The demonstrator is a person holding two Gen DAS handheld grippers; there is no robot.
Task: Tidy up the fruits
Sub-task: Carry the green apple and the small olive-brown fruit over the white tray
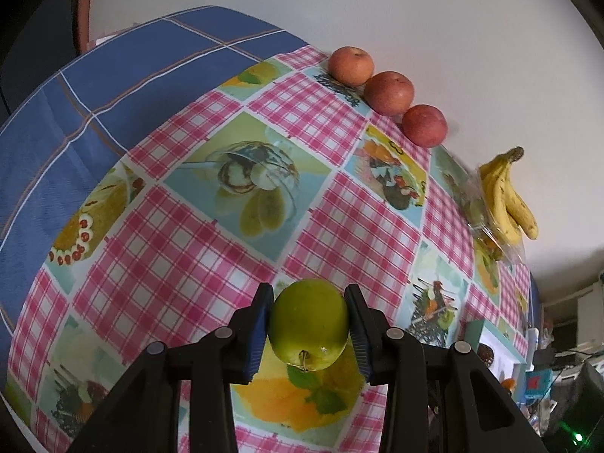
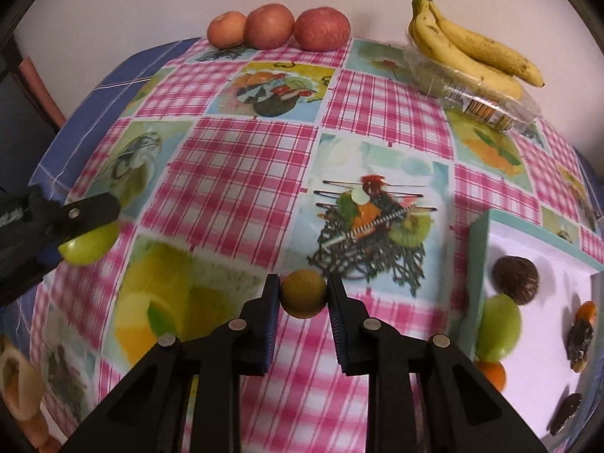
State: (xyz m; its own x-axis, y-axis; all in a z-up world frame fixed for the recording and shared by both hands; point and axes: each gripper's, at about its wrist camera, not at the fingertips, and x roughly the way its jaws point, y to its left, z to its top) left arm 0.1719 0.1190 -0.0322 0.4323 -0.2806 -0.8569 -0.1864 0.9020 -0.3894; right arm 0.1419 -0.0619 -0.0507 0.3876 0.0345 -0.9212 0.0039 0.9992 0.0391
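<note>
The tablecloth [image 1: 181, 271] spread out ahead of both sets of jaws, pink check with printed fruit panels. At its far edge, well beyond the jaws, we had a bunch of bananas [image 2: 472, 49] lying on a clear plastic tray [image 2: 490, 109], and a row of three red apples [image 2: 277, 26] against the wall. Off to the right of the right jaws sat a white box [image 2: 536, 234] with a few dark and green pieces in it.

Our left gripper [image 1: 308, 324] held a green apple [image 1: 308, 324], its jaws narrowed onto the fruit's two sides, stem pointing back at the camera. Our right gripper [image 2: 304, 294] was clamped on a small brownish-yellow fruit [image 2: 304, 294] between its pads.

We judged the step as carrying: both fruits gripped and, as far as we could tell, lifted off the cloth. Next, each would need a steady move to its own group at the back and a gentle release, so that neither rolled.
</note>
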